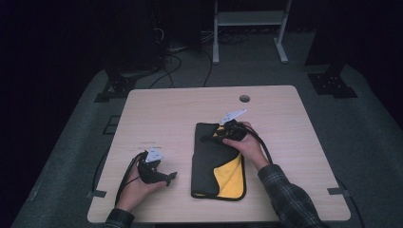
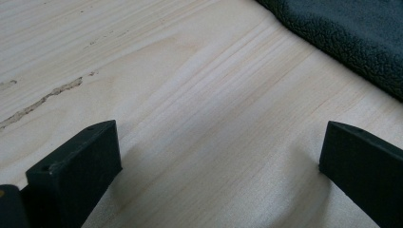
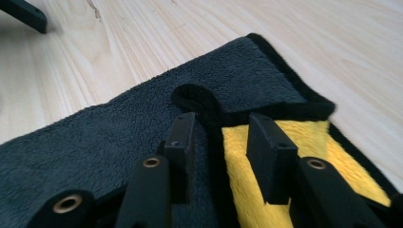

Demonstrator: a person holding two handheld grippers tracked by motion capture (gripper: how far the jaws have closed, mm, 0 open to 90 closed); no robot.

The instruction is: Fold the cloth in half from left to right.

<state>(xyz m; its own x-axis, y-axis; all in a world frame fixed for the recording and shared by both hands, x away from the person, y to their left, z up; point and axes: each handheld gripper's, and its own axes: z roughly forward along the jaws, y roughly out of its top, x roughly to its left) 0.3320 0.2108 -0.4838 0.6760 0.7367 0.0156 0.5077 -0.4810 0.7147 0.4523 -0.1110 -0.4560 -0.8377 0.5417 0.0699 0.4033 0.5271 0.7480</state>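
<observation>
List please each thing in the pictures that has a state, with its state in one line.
Cloth: lying flat on the table, folded, grey side up, yellow side showing at one edge.
Left hand-held gripper: open, holding nothing, above bare wood beside the cloth.
Right hand-held gripper: partly open, astride the cloth's black folded edge, not clamped.

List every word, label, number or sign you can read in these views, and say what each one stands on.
None can be read.
A faint pale mark on the table, just beyond the left gripper, may be print; it is too small and blurred to tell.
The towel and both grippers carry no legible text.
</observation>
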